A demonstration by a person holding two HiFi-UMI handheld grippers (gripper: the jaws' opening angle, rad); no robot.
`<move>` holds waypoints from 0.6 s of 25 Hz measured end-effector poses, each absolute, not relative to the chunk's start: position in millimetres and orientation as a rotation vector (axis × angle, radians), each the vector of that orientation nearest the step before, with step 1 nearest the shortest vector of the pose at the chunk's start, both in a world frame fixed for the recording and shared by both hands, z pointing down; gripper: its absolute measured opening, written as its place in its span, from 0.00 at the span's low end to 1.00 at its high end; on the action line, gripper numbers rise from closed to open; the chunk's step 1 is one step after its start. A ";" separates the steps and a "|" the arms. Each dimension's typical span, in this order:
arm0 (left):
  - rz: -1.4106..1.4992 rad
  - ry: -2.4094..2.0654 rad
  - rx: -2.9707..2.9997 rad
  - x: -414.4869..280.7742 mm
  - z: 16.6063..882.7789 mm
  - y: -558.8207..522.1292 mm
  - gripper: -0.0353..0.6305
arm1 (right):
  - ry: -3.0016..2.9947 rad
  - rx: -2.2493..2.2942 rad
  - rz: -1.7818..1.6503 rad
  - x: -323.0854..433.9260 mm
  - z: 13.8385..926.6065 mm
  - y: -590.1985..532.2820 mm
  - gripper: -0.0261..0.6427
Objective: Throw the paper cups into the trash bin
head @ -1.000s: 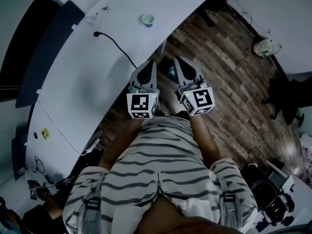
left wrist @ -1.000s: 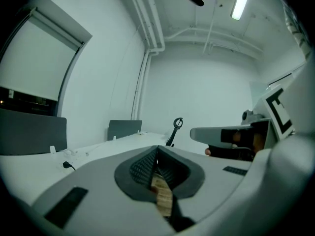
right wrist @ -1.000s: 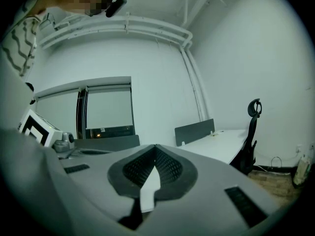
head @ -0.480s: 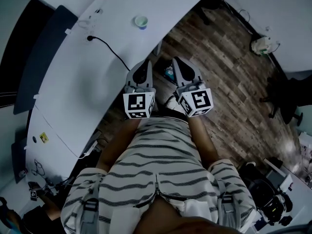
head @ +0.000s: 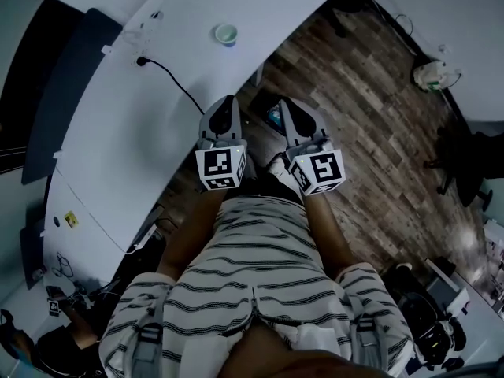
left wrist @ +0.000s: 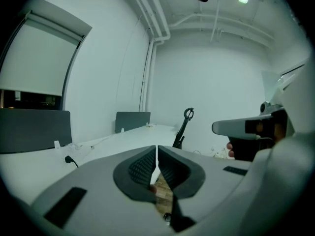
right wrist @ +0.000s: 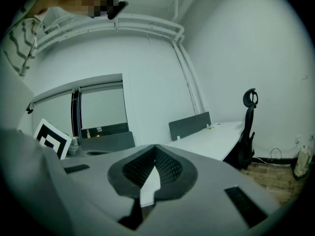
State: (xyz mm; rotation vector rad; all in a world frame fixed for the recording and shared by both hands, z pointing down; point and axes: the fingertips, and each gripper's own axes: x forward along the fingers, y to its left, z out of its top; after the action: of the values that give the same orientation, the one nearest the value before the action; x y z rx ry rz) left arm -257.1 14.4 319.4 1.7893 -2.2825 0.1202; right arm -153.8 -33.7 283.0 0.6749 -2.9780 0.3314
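One paper cup, pale with a greenish inside, stands upright on the long white table, far ahead of both grippers. My left gripper hangs over the table's near edge, shut and empty; in its own view the jaws meet with nothing between them. My right gripper is beside it over the wooden floor, its jaws also shut and empty. I see no trash bin that I can name for certain.
A black cable with a plug lies on the table between the cup and the grippers. A small bluish object sits on the floor between the grippers. An office chair stands by the far desk; dark chairs are at the right.
The cup and table have slid a little to the left in the head view. Both grippers stay shut and side by side, shifted slightly up and left.
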 end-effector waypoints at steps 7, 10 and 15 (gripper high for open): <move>0.114 -2.290 1.752 -266.9 340.5 -13.4 0.09 | -2.959 0.667 0.346 -151.7 293.7 -48.1 0.06; 0.113 -2.296 1.734 -278.3 347.4 -23.7 0.09 | -2.949 0.665 0.354 -154.6 298.4 -51.6 0.06; 0.125 -2.305 1.704 -296.1 365.8 -38.3 0.12 | -2.927 0.657 0.383 -157.6 311.3 -54.0 0.06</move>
State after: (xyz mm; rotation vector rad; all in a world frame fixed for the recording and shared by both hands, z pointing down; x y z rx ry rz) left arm -296.1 -38.3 365.8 1.7037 -2.3047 0.1248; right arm -157.6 -54.0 311.3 0.6574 -2.9266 0.3827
